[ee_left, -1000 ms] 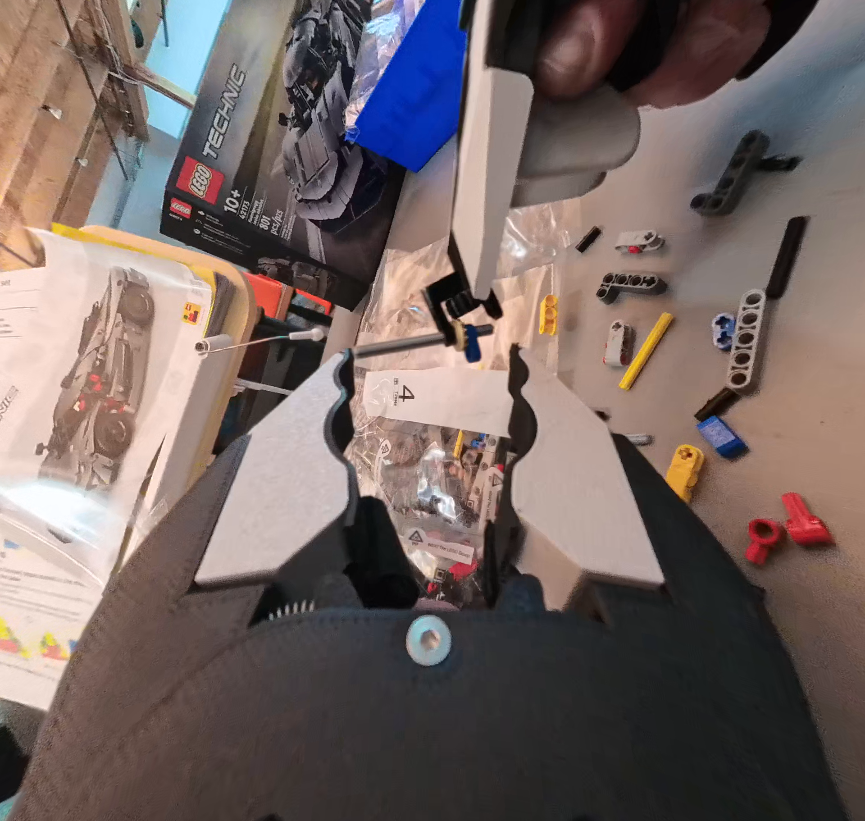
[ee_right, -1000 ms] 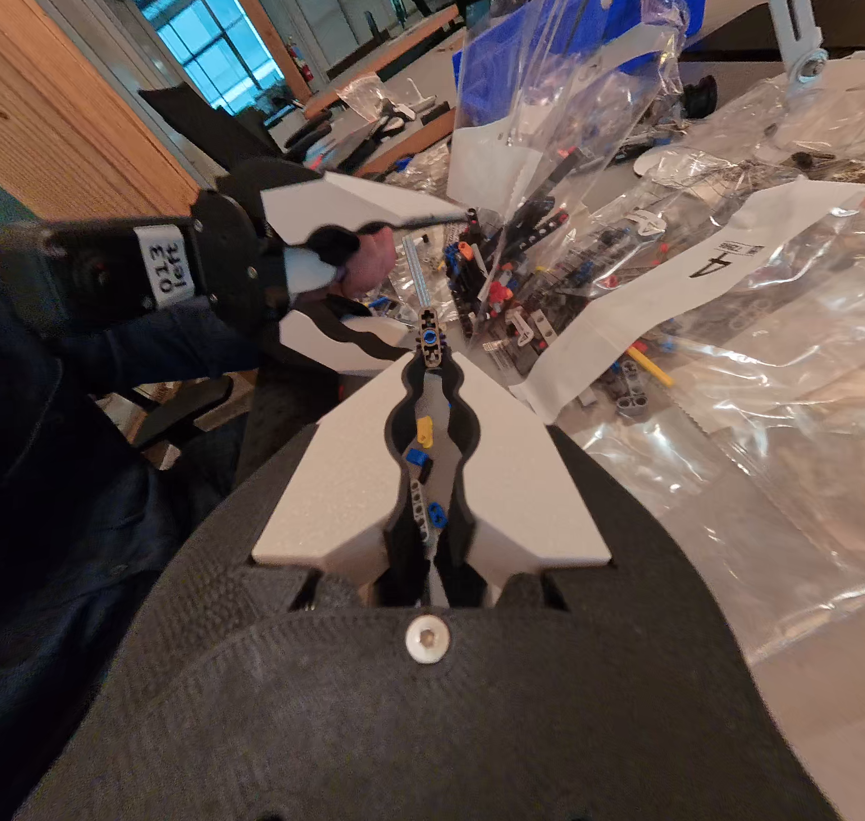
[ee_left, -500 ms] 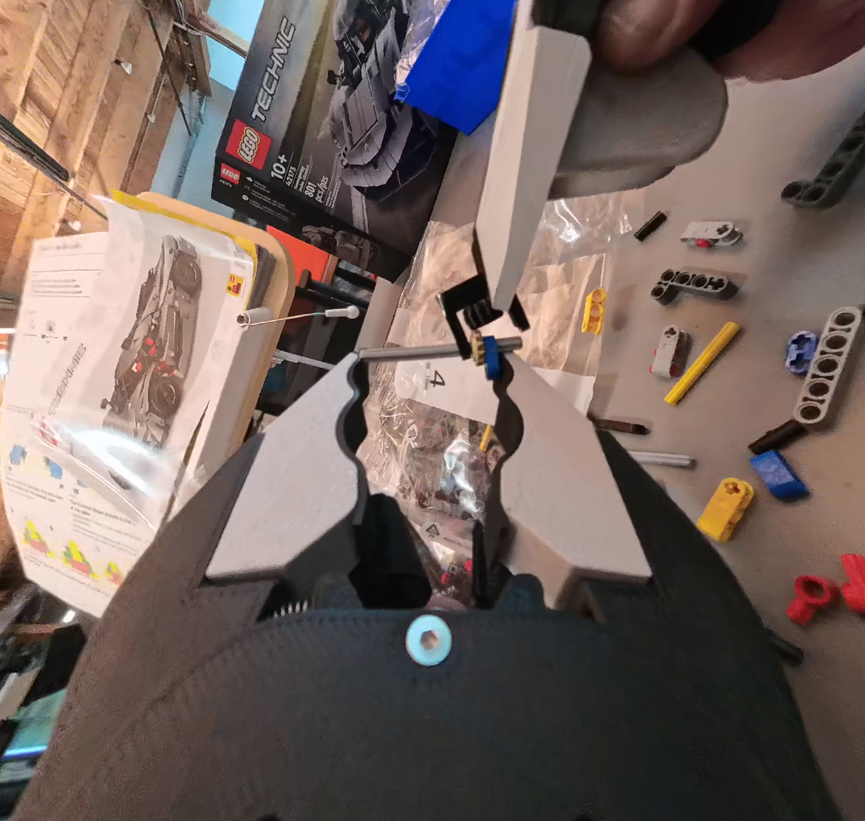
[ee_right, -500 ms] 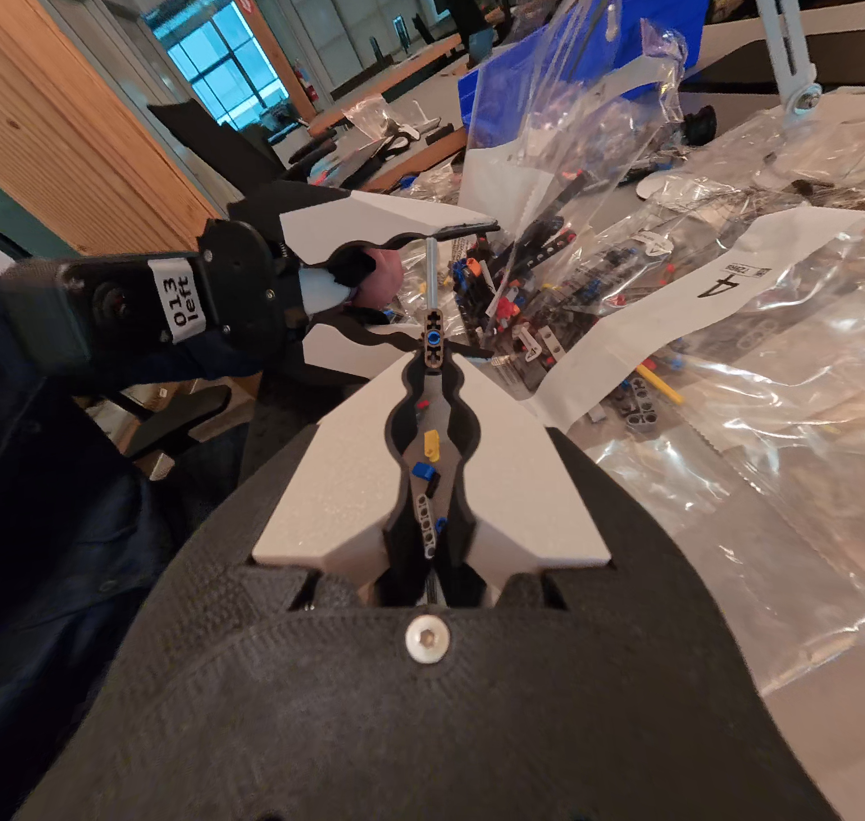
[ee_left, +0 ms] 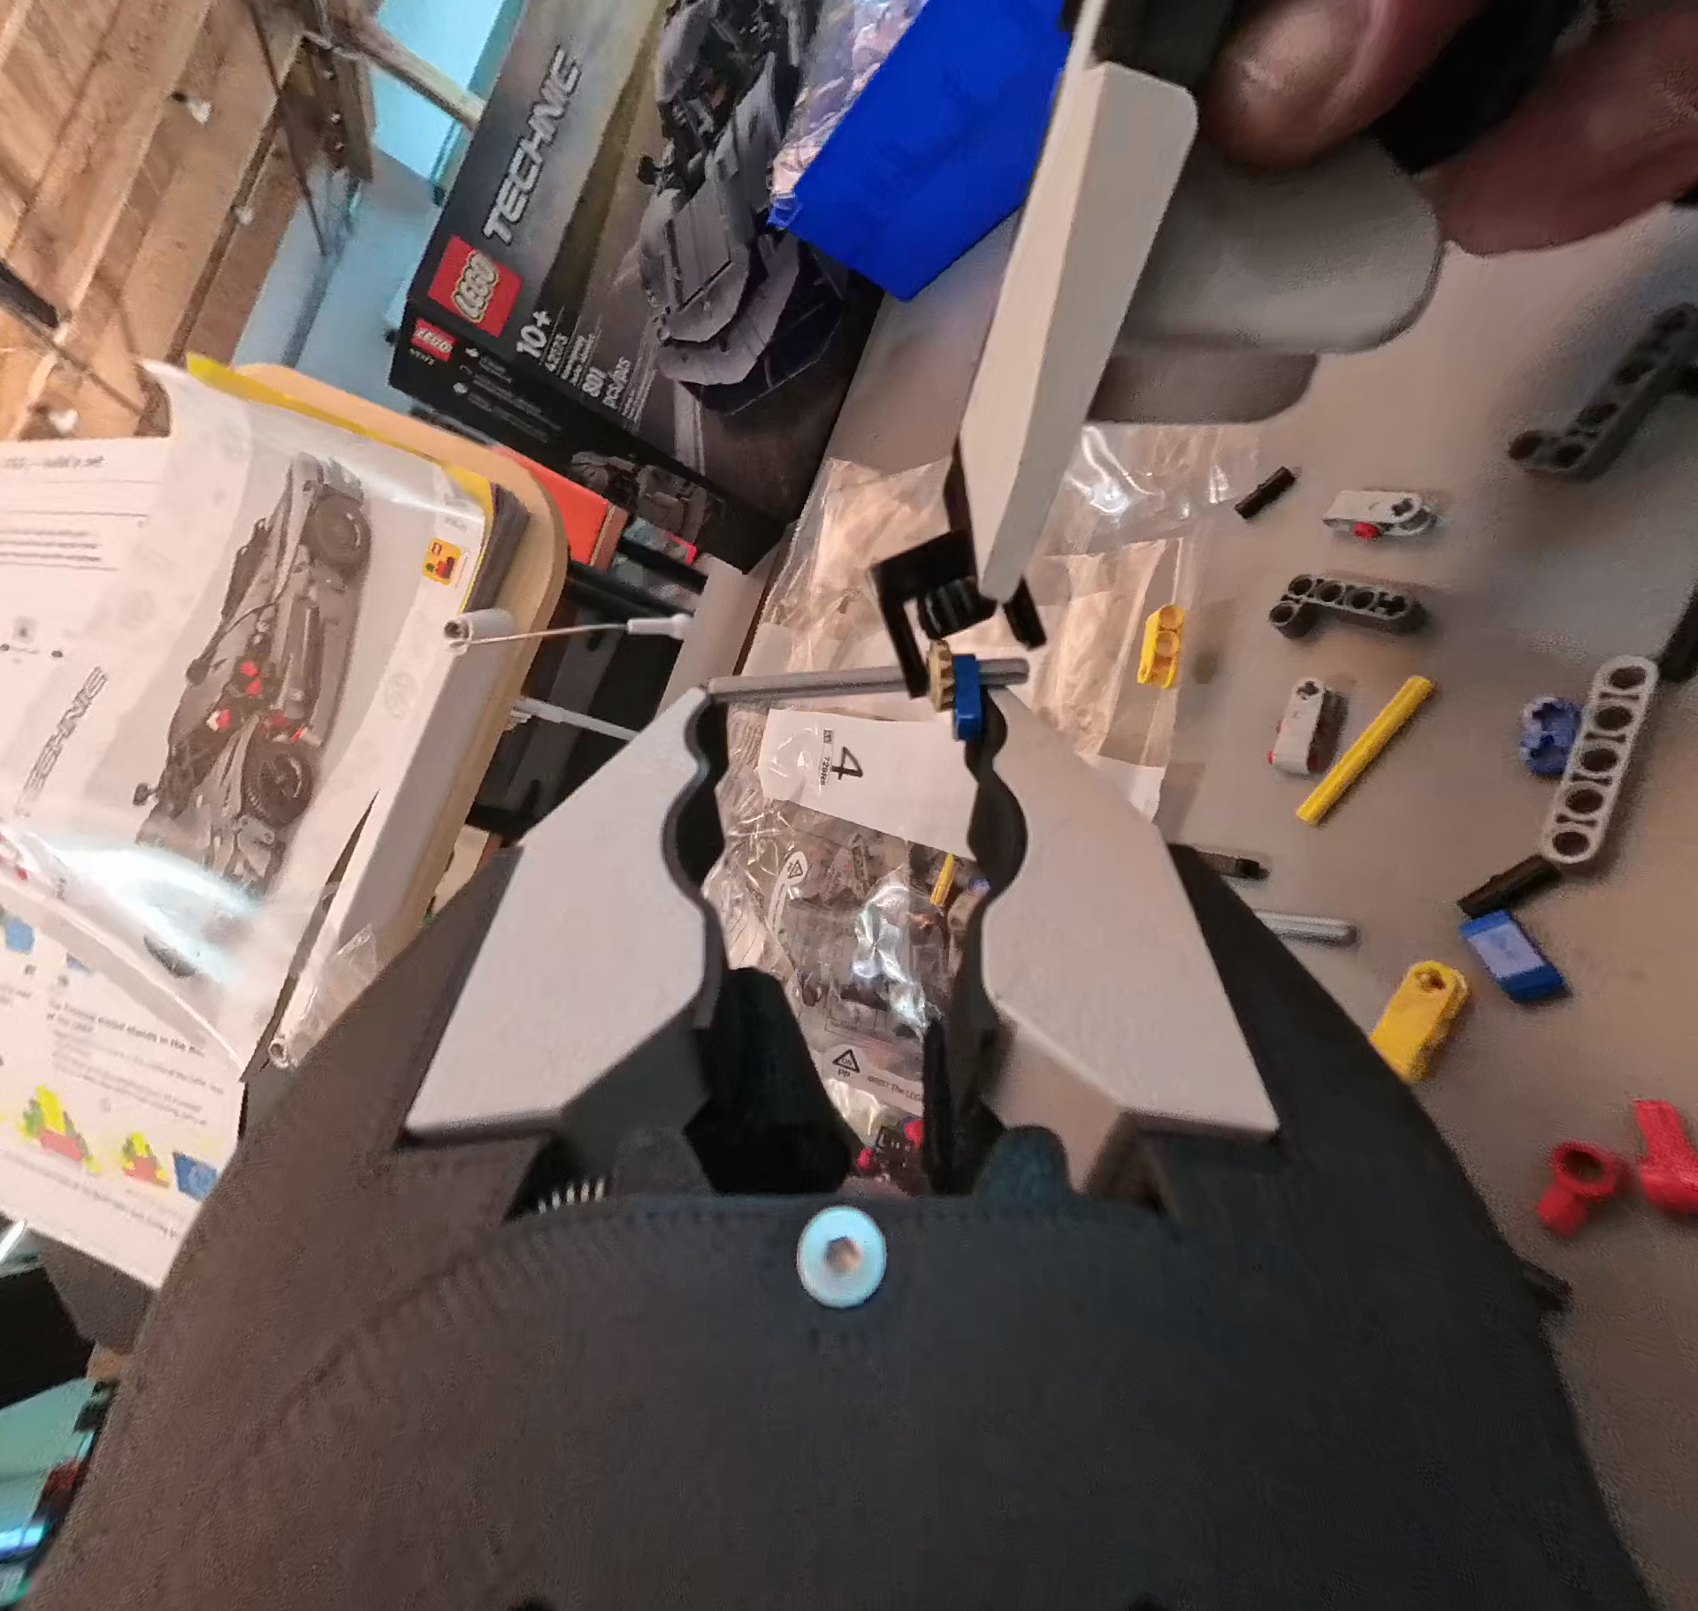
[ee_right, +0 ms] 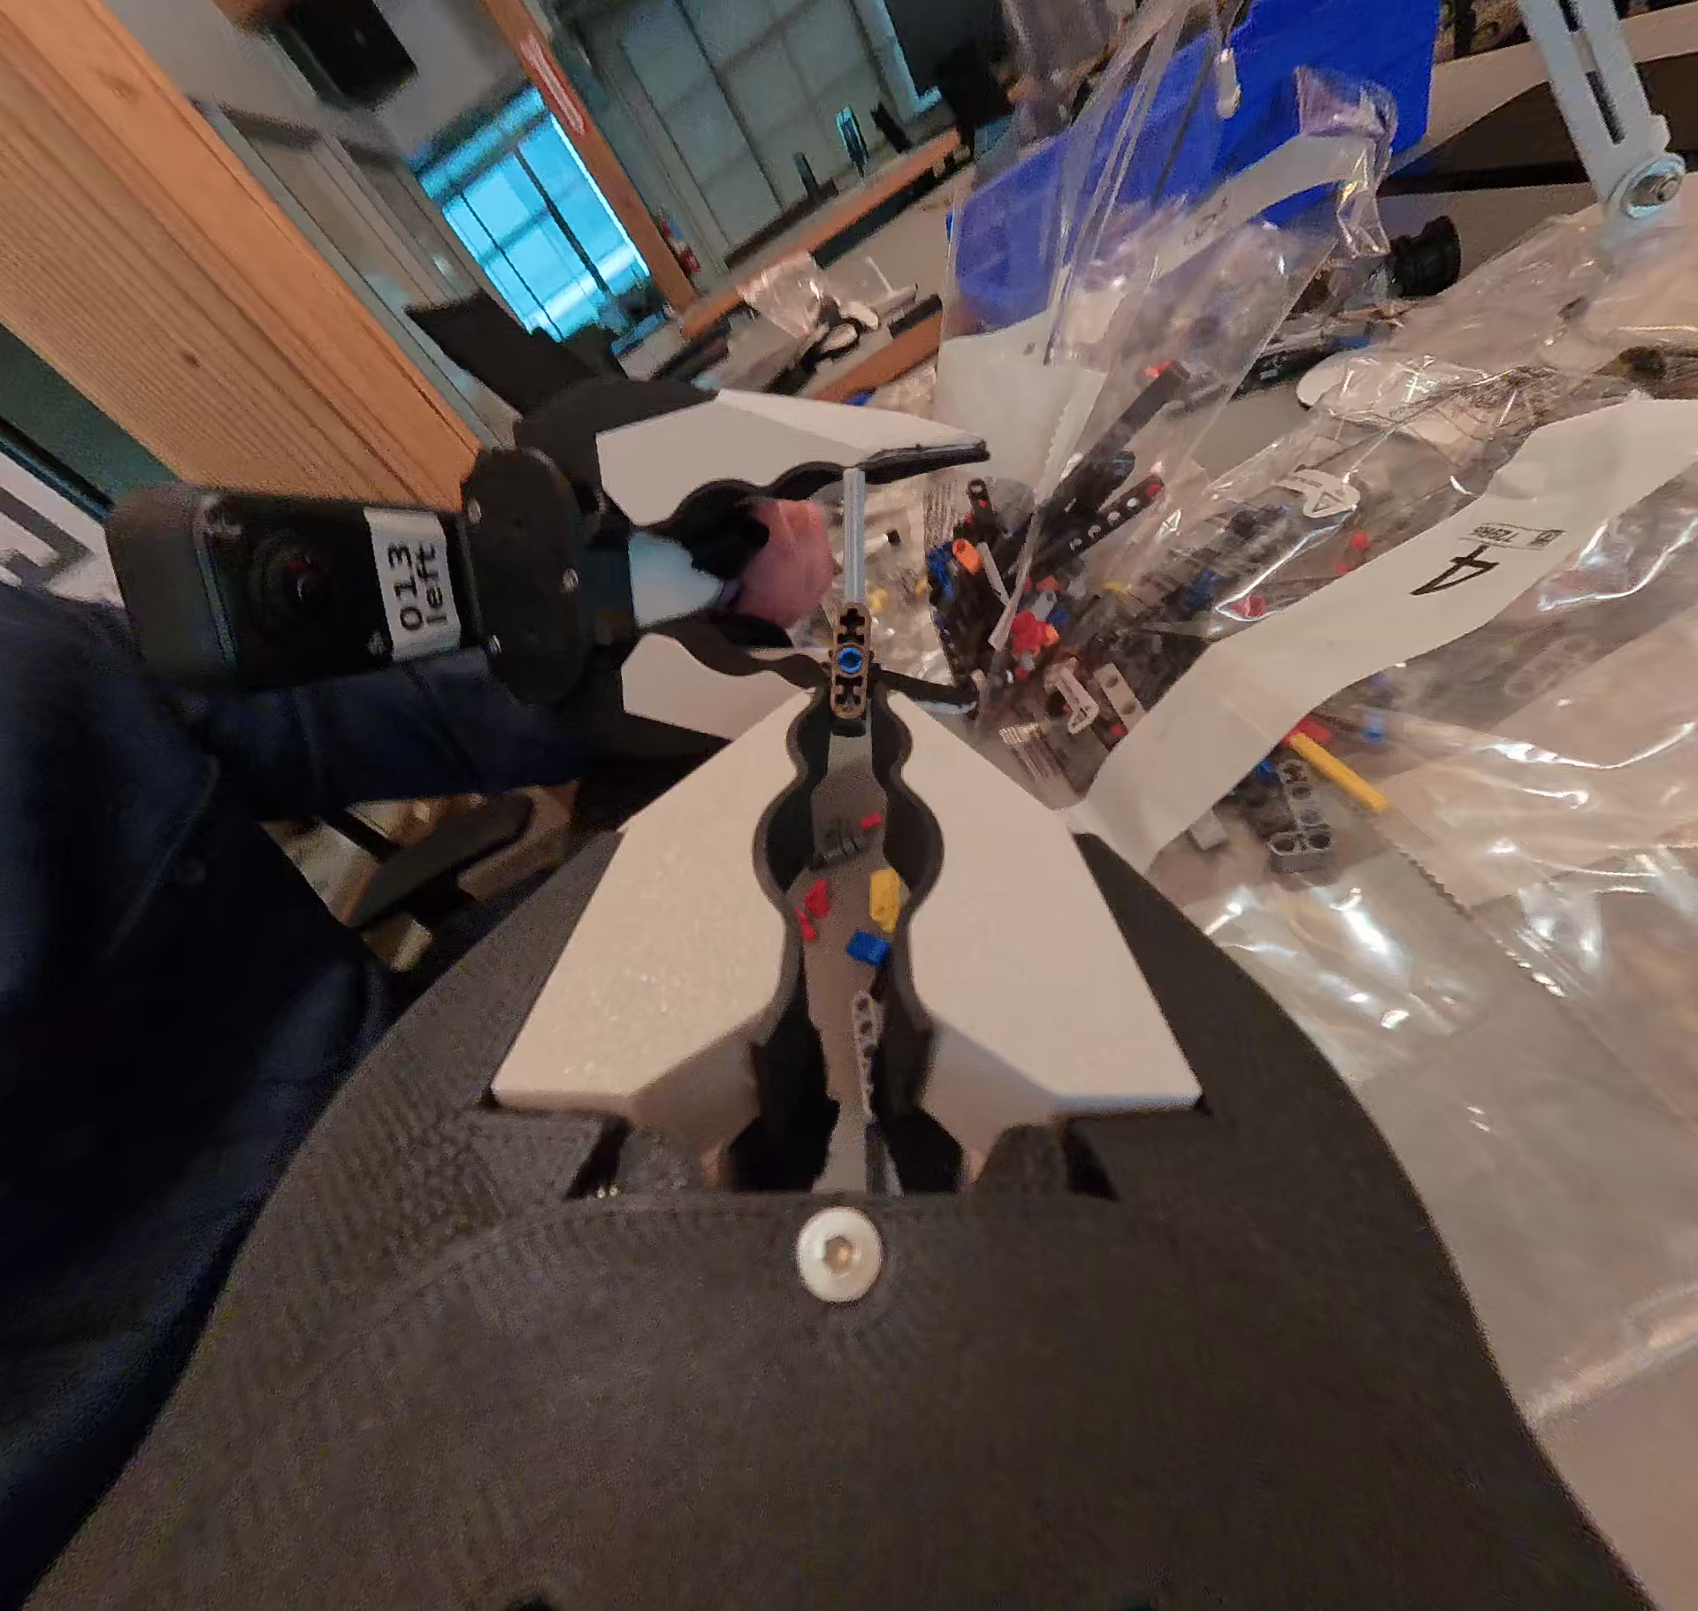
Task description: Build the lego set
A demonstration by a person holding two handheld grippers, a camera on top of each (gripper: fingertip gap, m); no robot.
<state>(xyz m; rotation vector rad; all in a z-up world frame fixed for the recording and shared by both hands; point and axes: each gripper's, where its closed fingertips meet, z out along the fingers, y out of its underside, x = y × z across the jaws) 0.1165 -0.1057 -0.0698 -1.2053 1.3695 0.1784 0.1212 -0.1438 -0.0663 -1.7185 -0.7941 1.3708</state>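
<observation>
**Grey axle spanned between my left fingertips, small assembly pinched in my right**

Grey metal-look axle point(ee_left: 818, 683) lies crosswise at the tips of my left gripper point(ee_left: 850, 703) in the left wrist view. One end of the axle meets the left fingertip; near the other fingertip a tan gear point(ee_left: 937, 668) and a blue bush point(ee_left: 965, 696) sit on it. The jaws stand wide, with the axle bridging them; whether they truly press its ends I cannot tell. My right gripper point(ee_left: 997, 589) comes in from above, pinching a black frame piece point(ee_left: 910, 598) that sits against the gear. Below the gap lies a clear parts bag point(ee_left: 854, 887) with a white numbered strip. Loose pieces dot the table point(ee_left: 1433, 1199): a yellow axle point(ee_left: 1364, 749), a pale grey beam point(ee_left: 1594, 758), a yellow connector point(ee_left: 1420, 1016) and red pins point(ee_left: 1617, 1176). The set's box point(ee_left: 625, 281) stands at the back, the instruction booklet point(ee_left: 202, 703) to the left.

In the right wrist view, my right gripper point(ee_right: 847, 705) is closed on the small assembly point(ee_right: 849, 662), a tan piece with a blue centre, seen end-on. The axle point(ee_right: 854, 538) rises straight from it to the upper finger of the left gripper point(ee_right: 919, 570), whose fingers are spread apart above and below. Bags of parts point(ee_right: 1194, 501) crowd the table to the right.
</observation>
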